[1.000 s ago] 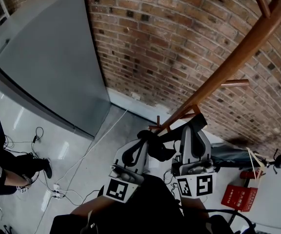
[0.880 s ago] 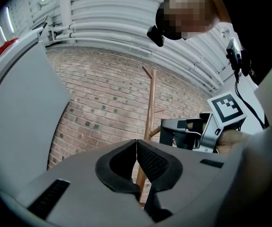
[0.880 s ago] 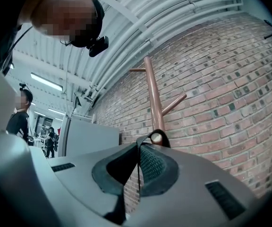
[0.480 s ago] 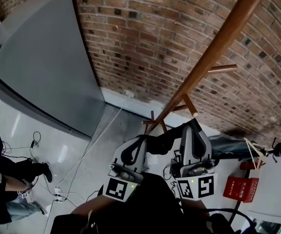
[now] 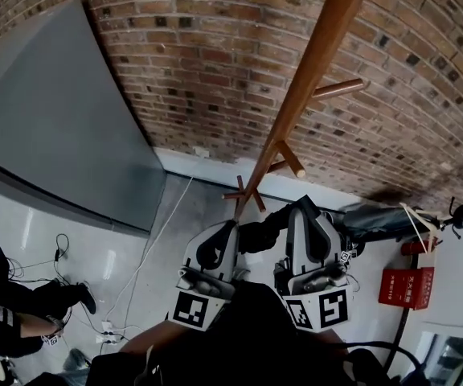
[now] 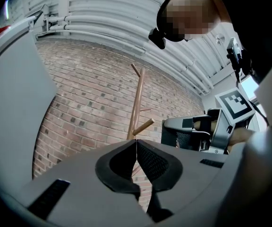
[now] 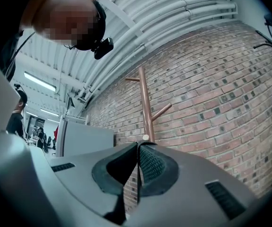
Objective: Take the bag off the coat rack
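1. Your left tool [image 6: 136, 156] is fully closed. Its pads press together along one thin seam, and nothing is gripped.
2. Your right tool [image 7: 138, 162] is the same: the pads meet with nothing between them.
3. In the head view, both tools sit side by side low in front of you, pointing toward the coat rack [image 5: 312, 71].
4. The coat rack stands just ahead, apart from both tools. Its wooden pole rises against the brick wall [image 5: 199, 63], with short pegs angling off it.
5. A grey cabinet [image 5: 55, 151] stands to your left, and a red box [image 5: 407, 286] sits low at your right.
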### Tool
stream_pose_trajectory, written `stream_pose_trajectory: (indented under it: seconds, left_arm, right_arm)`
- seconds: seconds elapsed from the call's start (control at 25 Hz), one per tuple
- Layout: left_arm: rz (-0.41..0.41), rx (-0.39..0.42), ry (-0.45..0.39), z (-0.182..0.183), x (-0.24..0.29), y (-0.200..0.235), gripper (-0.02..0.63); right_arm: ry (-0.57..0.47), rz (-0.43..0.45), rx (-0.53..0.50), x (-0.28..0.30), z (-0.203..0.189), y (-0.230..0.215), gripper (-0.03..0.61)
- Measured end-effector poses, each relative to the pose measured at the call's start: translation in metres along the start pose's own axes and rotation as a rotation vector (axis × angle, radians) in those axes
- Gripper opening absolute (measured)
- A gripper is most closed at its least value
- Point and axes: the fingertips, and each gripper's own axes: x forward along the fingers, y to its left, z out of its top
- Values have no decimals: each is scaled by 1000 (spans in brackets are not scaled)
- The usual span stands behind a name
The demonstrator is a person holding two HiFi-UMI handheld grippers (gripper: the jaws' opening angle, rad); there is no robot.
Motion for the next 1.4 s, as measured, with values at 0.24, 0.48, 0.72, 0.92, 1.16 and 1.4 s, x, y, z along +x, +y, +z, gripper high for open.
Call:
stream_pose_trajectory:
  seconds: [0.24,0.48,0.72,0.92,1.16,1.4]
  left_arm:
    - [-27,1,1,0,10,-5,18]
    - [-51,-10,-7,-1,20,-11,18]
    - [-69,-12,-7,-3,26,-17,18]
    - [-59,-14,-77,8,35,-15,18]
    - [-36,-39,-49,6,41,-8,18]
    - [-29,-40,-54,5,41,-7,18]
  right_arm:
    - [12,-30,-12,-8,-4,-4,20]
    - [21,-63,-39,-16,-7,-9,20]
    - [5,-86,-52,-21,-3,-16,20]
    - [2,-103,-53,-24,-3,-24,20]
    - [9,-106,-54,-23,-3,-29,20]
    - [10,-97,-55,-23,-6,-28,20]
